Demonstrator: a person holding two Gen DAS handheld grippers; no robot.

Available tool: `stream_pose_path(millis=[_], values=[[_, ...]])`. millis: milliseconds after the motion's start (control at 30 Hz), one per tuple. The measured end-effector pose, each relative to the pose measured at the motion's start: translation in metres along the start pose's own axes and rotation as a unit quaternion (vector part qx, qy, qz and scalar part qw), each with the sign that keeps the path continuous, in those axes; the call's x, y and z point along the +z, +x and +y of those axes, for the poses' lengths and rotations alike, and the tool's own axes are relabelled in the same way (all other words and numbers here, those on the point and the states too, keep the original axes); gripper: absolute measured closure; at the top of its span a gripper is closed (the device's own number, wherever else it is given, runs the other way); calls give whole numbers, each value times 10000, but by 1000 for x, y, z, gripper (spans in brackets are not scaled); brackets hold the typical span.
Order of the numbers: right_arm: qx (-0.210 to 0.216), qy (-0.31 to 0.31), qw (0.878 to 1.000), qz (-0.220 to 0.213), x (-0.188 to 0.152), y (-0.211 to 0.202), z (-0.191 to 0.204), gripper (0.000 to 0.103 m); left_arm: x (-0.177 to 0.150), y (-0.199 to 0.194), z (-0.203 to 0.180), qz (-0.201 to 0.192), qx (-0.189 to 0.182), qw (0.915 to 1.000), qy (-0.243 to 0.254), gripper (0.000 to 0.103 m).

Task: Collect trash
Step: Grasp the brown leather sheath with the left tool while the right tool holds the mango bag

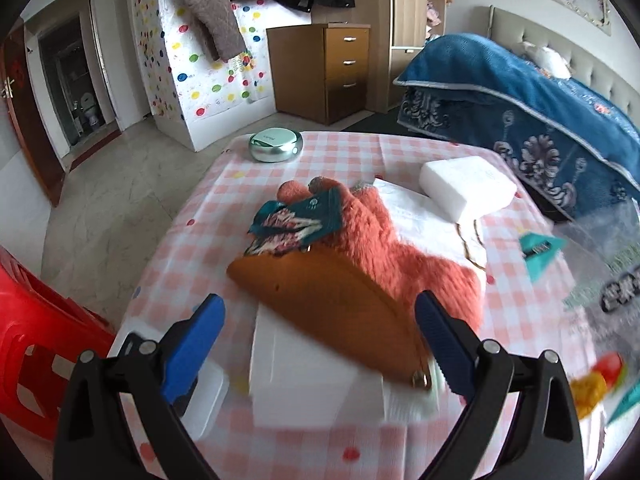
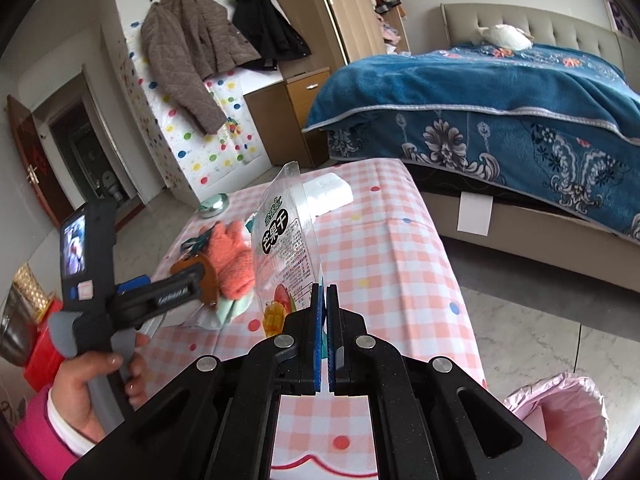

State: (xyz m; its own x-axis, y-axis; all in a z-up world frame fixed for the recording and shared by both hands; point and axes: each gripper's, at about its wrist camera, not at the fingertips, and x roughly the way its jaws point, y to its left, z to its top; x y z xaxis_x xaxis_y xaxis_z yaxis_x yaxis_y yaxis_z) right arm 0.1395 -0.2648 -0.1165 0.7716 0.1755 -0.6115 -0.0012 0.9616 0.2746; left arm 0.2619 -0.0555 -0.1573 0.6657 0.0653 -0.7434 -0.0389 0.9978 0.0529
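My right gripper (image 2: pixel 324 292) is shut on an empty dried-mango snack bag (image 2: pixel 286 240) and holds it upright above the checked table; the bag also shows blurred at the right of the left wrist view (image 1: pixel 600 280). My left gripper (image 1: pixel 318 312) is open and empty, its blue fingers (image 1: pixel 198 344) either side of a brown leather pouch (image 1: pixel 332 304) that lies on a white box (image 1: pixel 304 380). A crumpled teal wrapper (image 1: pixel 294 224) rests on an orange fluffy glove (image 1: pixel 384 236). A bin with a pink liner (image 2: pixel 560 420) stands on the floor at the lower right.
The pink checked table (image 2: pixel 392 240) also holds a white foam block (image 1: pixel 466 188), a white cloth (image 1: pixel 424 216) and a round silver case (image 1: pixel 276 145). A red stool (image 1: pixel 32 344) stands at the left. A bed with a blue cover (image 2: pixel 500 112) lies behind the table.
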Motion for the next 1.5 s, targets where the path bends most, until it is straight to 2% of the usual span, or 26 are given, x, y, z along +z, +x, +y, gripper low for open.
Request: stream_pose_path(millis=[167, 267, 400, 533, 567, 600, 667, 833, 1200, 1367, 1500], values=[[30, 120, 9999, 93, 0, 9, -10, 101, -8, 11, -2, 280, 204, 9991, 254, 10], [80, 168, 9998, 109, -2, 10, -12, 101, -17, 7, 7, 450, -1, 9988, 171, 11], [181, 217, 9995, 123, -6, 12, -12, 101, -22, 7, 12, 707, -292, 9971, 35, 24], [214, 194, 9995, 146, -8, 11, -9, 101, -20, 15, 6, 757, -393, 9963, 90, 30], [199, 191, 9995, 141, -9, 9, -9, 101, -18, 17, 6, 759, -421, 9962, 56, 35], [191, 192, 9995, 135, -9, 9, -8, 101, -17, 17, 6, 745, -459, 9962, 23, 39], [150, 183, 9996, 126, -11, 6, -8, 101, -15, 15, 5, 672, -414, 9969, 58, 54], [132, 160, 9997, 128, -13, 2, -6, 101, -23, -2, 16, 471, -642, 9968, -42, 61], [105, 92, 9999, 79, -26, -17, 4, 101, -58, -73, 47, -199, -1344, 9907, -90, 61], [23, 64, 10000, 53, -33, -27, 7, 101, -75, -100, 42, -372, -1555, 9871, 110, 61], [-151, 77, 9999, 14, -40, -40, 3, 101, -91, -119, 23, -486, -1745, 9829, 341, 61]])
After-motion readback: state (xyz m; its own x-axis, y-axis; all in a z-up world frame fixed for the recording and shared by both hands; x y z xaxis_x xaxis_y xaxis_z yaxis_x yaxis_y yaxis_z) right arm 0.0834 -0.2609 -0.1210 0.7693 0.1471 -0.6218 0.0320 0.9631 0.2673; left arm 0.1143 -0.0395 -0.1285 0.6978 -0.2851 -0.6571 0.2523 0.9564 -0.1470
